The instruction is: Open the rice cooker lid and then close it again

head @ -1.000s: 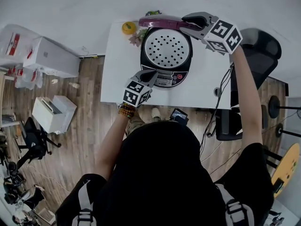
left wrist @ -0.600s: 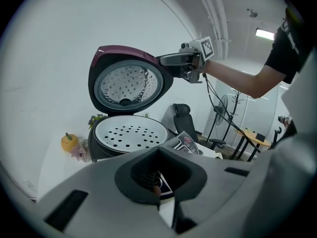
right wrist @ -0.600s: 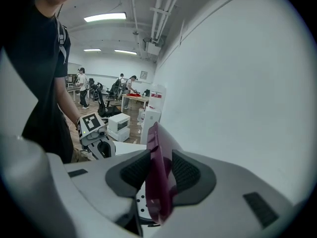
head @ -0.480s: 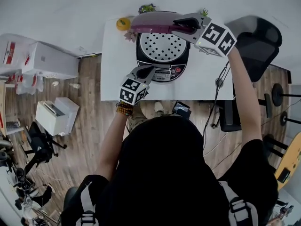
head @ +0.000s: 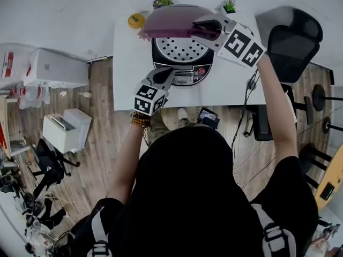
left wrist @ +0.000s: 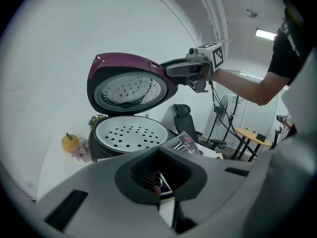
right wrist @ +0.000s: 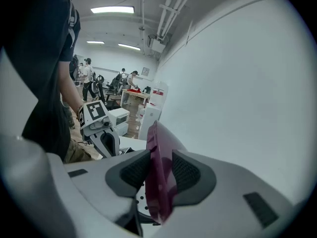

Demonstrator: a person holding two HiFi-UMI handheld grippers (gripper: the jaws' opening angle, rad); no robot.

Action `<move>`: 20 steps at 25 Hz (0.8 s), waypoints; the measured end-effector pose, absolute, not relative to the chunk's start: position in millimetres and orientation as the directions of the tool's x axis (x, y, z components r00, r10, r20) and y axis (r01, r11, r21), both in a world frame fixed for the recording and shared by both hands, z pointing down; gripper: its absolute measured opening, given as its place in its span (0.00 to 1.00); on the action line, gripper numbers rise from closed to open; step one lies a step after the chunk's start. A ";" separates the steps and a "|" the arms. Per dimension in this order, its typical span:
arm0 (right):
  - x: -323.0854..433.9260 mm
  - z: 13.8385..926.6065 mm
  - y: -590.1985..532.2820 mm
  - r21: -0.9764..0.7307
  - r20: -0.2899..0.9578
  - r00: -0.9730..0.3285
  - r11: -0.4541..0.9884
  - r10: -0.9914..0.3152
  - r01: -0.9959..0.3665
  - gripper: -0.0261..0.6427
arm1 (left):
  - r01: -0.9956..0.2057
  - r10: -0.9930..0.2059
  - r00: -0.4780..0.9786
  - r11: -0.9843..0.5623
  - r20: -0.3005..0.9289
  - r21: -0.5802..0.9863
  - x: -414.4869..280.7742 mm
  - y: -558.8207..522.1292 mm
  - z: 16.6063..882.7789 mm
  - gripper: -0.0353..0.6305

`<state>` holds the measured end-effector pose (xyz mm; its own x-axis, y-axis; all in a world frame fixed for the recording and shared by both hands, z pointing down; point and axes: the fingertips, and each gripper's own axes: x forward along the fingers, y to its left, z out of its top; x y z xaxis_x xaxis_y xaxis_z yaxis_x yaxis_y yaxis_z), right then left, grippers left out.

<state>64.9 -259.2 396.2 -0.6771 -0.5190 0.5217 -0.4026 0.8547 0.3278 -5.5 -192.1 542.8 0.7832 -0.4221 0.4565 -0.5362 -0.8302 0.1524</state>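
A single rice cooker (head: 182, 63) with a black, rounded body stands at the far middle of a white worktop (head: 236, 84). Its glossy maroon domed lid (head: 171, 21) is raised on the rear hinge to a half-open tilt, and the silver perforated inner plate shows on its underside in the left gripper view. Inside the pot lies one pale round steamer tray (head: 181, 50) dotted with holes. A control panel (head: 188, 78) with one red button faces the person.

There are two grippers. The right gripper (head: 206, 28) is clamped on the lid's front rim, one jaw on each face of it. The left gripper (head: 161, 75) has its jaws closed together with nothing between them, its tip at the cooker's front left corner.

Behind the cooker sit one small yellow fruit-shaped ornament (head: 135, 20) and two small green potted plants (head: 229, 6). One black office chair (head: 292, 42) stands to the worktop's right.
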 end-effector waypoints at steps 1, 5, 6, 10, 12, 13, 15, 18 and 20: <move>64.4 397.7 -257.8 0.330 0.523 -0.676 0.854 -0.520 -0.402 0.24 | -0.536 -0.422 0.783 -0.831 0.457 0.151 -5.5 -192.0 542.6 0.09; 62.4 402.1 -253.6 0.340 0.523 -0.670 0.849 -0.528 -0.404 0.24 | -0.537 -0.426 0.783 -0.830 0.453 0.150 -6.0 -191.5 542.1 0.09; 62.2 403.0 -253.0 0.341 0.521 -0.669 0.848 -0.530 -0.407 0.24 | -0.537 -0.425 0.784 -0.830 0.453 0.150 -6.0 -191.5 542.2 0.09; 61.9 408.9 -249.3 0.344 0.525 -0.663 0.845 -0.534 -0.409 0.24 | -0.534 -0.422 0.784 -0.832 0.456 0.148 -5.3 -191.2 543.2 0.09; 61.1 412.7 -247.4 0.346 0.530 -0.660 0.846 -0.533 -0.406 0.24 | -0.534 -0.422 0.784 -0.833 0.456 0.147 -5.3 -191.5 543.5 0.09; 60.5 414.5 -246.2 0.346 0.533 -0.658 0.847 -0.532 -0.404 0.24 | -0.533 -0.422 0.783 -0.833 0.456 0.146 -5.4 -191.6 543.3 0.09; 59.6 418.0 -243.6 0.348 0.539 -0.655 0.848 -0.529 -0.399 0.24 | -0.533 -0.422 0.784 -0.834 0.456 0.144 -5.5 -191.5 542.8 0.09; 59.0 421.8 -239.9 0.365 0.542 -0.648 0.845 -0.534 -0.391 0.24 | -0.532 -0.422 0.784 -0.835 0.456 0.142 -5.2 -190.7 542.2 0.09; 59.1 423.7 -238.3 0.374 0.542 -0.644 0.842 -0.539 -0.390 0.24 | -0.532 -0.423 0.783 -0.835 0.456 0.141 -4.9 -190.1 542.3 0.09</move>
